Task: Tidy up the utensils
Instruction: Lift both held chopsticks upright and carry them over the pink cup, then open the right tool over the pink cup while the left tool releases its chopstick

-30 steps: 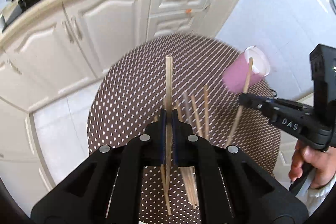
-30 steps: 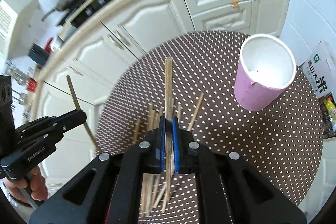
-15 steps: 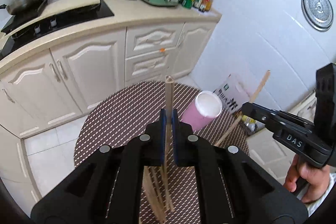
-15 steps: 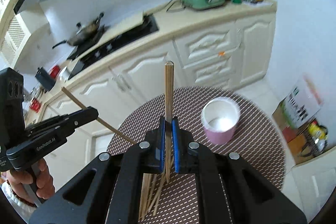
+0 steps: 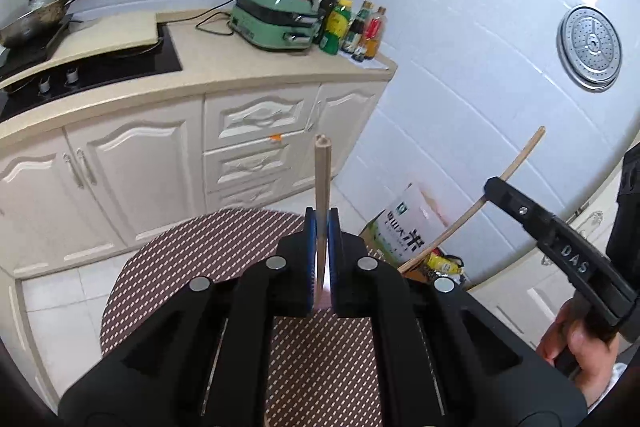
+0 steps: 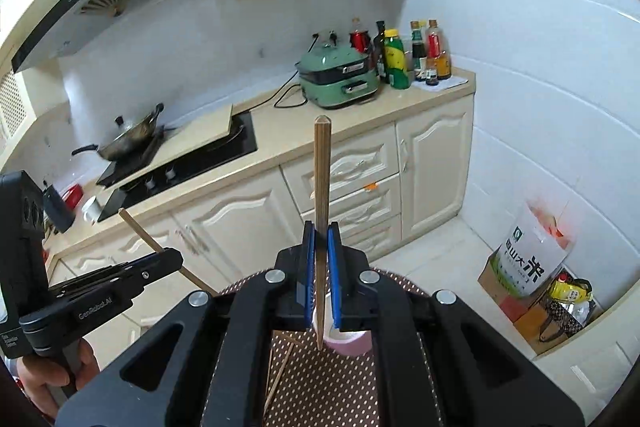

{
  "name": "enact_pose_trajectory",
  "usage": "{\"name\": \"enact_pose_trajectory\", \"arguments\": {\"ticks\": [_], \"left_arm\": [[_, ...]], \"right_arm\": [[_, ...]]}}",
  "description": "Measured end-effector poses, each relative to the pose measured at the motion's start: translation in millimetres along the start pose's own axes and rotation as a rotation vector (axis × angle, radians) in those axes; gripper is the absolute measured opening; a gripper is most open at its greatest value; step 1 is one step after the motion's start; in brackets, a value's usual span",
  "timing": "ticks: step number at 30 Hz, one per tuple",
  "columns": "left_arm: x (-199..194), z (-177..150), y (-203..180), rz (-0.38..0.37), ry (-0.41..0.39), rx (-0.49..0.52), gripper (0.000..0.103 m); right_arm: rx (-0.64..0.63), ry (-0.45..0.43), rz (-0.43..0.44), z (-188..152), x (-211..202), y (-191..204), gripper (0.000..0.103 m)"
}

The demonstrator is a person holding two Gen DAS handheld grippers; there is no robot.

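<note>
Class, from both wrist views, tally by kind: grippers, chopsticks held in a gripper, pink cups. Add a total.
Grippers: 2, left gripper and right gripper
Held chopsticks: 2, left chopstick and right chopstick
Pink cup: 1
Total: 5

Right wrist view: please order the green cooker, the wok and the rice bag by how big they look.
1. Green cooker and rice bag: similar, so unranked.
2. Wok: smallest, though it stands farther away.
</note>
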State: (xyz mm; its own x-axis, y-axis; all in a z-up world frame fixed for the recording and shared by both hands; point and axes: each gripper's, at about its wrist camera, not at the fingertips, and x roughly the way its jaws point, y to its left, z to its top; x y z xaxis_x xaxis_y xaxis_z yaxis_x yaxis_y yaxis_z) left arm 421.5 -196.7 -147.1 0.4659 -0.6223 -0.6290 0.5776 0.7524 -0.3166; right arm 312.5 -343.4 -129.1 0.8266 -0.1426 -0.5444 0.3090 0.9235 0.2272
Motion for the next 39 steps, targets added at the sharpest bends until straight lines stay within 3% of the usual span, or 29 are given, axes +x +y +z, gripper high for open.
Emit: {"name": "enact_pose_trajectory", "arguments": {"ticks": [6, 19, 39], "left_arm": [[26.4, 13.4, -17.7, -0.037, -0.013, 0.019, 0.006], [90.9, -8.5, -18.5, -0.032, 0.135, 0.061, 0.006], [114.9, -34.7, -13.7, -0.023, 0.284, 0.085, 0.007]], "right_arm": [[0.007, 0.004, -0.024, 1.3, 21.5, -16.3, 0.005], [0.068, 0.144, -0.022, -30.2, 66.4, -35.2, 0.005], [0.073, 0.295, -0.015, -63.6, 91.9, -31.7, 0.008]]}}
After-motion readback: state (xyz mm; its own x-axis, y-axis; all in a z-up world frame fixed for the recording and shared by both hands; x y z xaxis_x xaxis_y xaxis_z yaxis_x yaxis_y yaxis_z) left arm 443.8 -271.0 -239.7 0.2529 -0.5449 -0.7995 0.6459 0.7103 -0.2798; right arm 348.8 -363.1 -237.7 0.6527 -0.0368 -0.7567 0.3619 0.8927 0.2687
